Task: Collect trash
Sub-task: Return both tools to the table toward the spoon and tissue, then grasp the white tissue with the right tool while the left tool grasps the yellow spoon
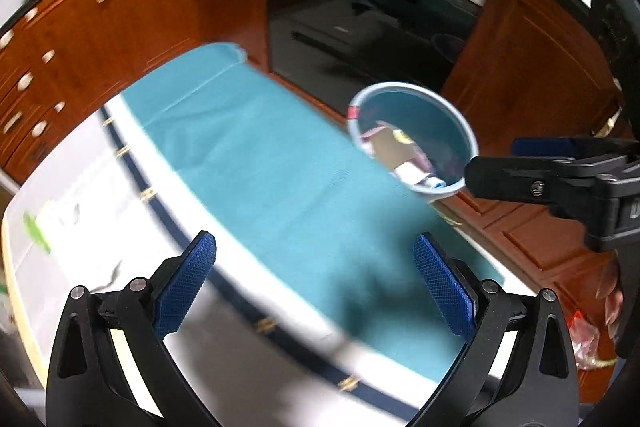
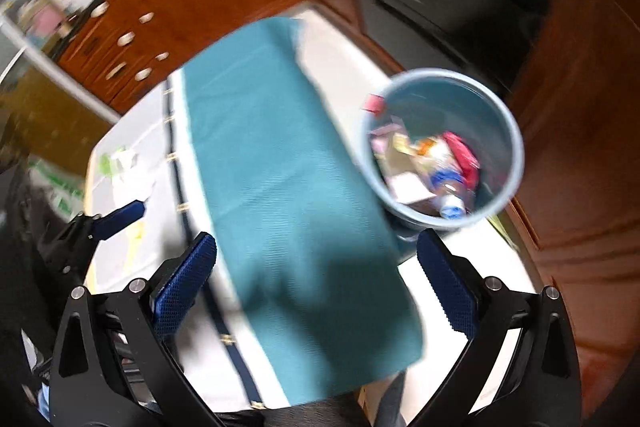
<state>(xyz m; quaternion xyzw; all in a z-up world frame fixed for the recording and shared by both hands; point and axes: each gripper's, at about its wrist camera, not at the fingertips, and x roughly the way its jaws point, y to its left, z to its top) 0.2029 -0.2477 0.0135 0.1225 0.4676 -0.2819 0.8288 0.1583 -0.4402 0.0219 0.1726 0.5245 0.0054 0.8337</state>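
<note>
A light blue bin [image 2: 442, 147] stands at the right end of the teal cloth [image 2: 288, 187] and holds several pieces of trash [image 2: 436, 167], wrappers and a small bottle. It also shows in the left wrist view [image 1: 414, 137]. My left gripper [image 1: 316, 283] is open and empty above the cloth. My right gripper [image 2: 318, 283] is open and empty, just in front of the bin. In the left wrist view the right gripper [image 1: 500, 163] reaches in from the right beside the bin's rim. The left gripper's fingertip [image 2: 128, 213] shows at left in the right wrist view.
The cloth lies on a white table [image 1: 80, 187] with a dark stripe. Papers with green marks [image 2: 120, 163] lie at its left end. Brown wooden cabinets [image 1: 100, 39] and a dark oven [image 1: 360, 19] stand behind. A red wrapper [image 1: 584, 339] lies on the floor at right.
</note>
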